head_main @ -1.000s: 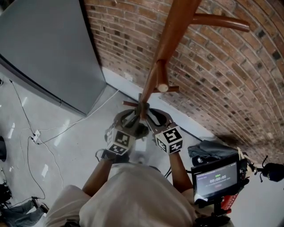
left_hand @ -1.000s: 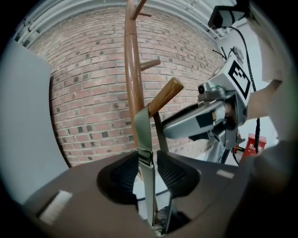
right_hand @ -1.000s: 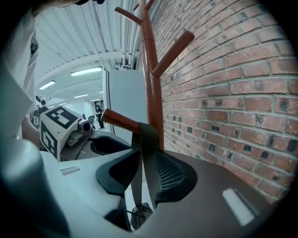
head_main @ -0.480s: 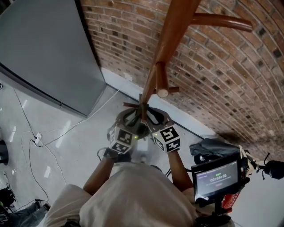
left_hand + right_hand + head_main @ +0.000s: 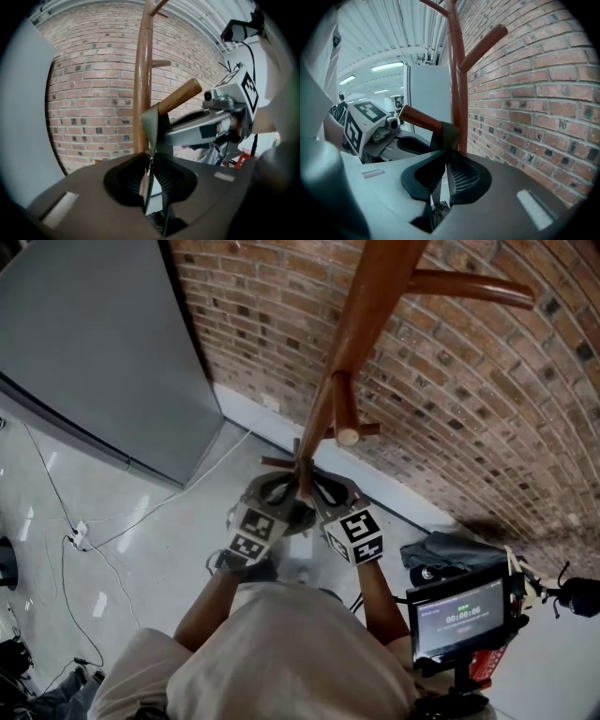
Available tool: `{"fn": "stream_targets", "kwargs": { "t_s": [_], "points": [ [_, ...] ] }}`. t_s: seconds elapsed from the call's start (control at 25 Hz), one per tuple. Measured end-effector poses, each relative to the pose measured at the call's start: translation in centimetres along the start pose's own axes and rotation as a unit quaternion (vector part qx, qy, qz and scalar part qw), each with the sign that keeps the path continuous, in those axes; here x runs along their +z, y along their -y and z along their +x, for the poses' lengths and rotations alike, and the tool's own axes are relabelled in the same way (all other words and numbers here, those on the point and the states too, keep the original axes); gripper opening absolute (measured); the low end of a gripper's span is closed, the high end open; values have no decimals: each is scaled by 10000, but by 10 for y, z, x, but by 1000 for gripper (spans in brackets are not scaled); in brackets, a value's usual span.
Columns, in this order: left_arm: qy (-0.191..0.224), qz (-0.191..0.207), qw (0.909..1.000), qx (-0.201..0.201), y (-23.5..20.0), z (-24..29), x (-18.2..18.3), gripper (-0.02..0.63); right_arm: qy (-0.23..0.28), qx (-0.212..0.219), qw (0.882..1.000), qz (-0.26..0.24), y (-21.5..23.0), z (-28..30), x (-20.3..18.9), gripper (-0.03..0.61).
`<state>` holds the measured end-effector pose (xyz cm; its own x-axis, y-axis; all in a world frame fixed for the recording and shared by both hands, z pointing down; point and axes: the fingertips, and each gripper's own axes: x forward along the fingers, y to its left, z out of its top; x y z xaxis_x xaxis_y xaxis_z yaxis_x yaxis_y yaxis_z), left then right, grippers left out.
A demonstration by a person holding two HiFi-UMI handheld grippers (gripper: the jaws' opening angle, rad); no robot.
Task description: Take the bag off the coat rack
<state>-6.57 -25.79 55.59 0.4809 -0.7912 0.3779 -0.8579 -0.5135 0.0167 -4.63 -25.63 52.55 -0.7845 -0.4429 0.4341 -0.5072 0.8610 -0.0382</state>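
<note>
jaws of left gripper (image 5: 151,159) and right gripper (image 5: 444,161) are closing narrow onto the soft webbing strap (image 5: 151,123) draped over the peg (image 5: 180,96), probably limp and light, best pinched there.

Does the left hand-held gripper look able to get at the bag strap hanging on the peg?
Likely yes: the left hand-held gripper is at the strap just under the peg, jaws closing with it between them; nothing blocks.
</note>
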Motion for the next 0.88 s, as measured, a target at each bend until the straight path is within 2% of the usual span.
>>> {"fn": "stream_targets", "kwargs": {
  "t_s": [0.08, 0.28, 0.88],
  "points": [
    [-59, -82, 9999, -64, 0, 1, 0, 52, -25, -20, 10000, -11, 1, -1, 0, 9],
    [-121, -396, 9990, -149, 1, -3, 0, 52, -37, 62, 9997, 230, 1, -4, 1, 8],
    [-122, -405, 9987, -277, 7, -18, 6, 51, 188, 143, 9976, 657, 7, -21, 14, 8]
  ]
}}
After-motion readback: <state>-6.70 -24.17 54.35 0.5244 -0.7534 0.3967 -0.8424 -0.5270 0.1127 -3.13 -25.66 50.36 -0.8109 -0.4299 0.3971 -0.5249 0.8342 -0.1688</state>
